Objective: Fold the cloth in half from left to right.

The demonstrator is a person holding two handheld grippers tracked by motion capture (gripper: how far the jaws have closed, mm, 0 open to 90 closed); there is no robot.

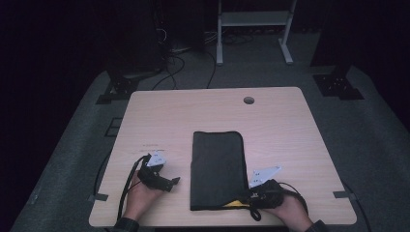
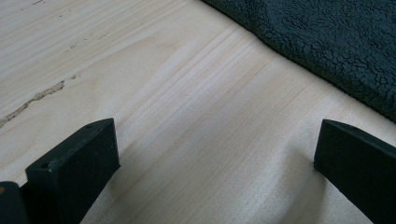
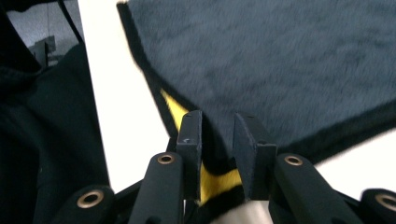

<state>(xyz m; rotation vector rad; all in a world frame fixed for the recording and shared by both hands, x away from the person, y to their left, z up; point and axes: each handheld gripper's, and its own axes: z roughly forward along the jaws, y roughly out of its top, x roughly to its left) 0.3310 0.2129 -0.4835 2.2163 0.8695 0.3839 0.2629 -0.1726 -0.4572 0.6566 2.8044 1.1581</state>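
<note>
My left gripper (image 1: 175,181) rests wide open on the table (image 1: 154,111), holding nothing, just left of the cloth (image 1: 216,164). The cloth lies folded mid-table. My right gripper (image 1: 252,194) pinches its near right corner; such a shallow bite may slip off if I lift fast.

Your right gripper (image 3: 217,140) pinches the near corner of a dark fleece cloth (image 3: 280,60), jaws closed to a narrow gap on its black hem. A yellow lining (image 3: 217,181) peeks out between the jaws and along the edge toward 11 o'clock. The cloth spreads from 12 to 3 o'clock over the pale table (image 3: 116,116), with dark clothing (image 3: 46,140) at 9 o'clock
</note>
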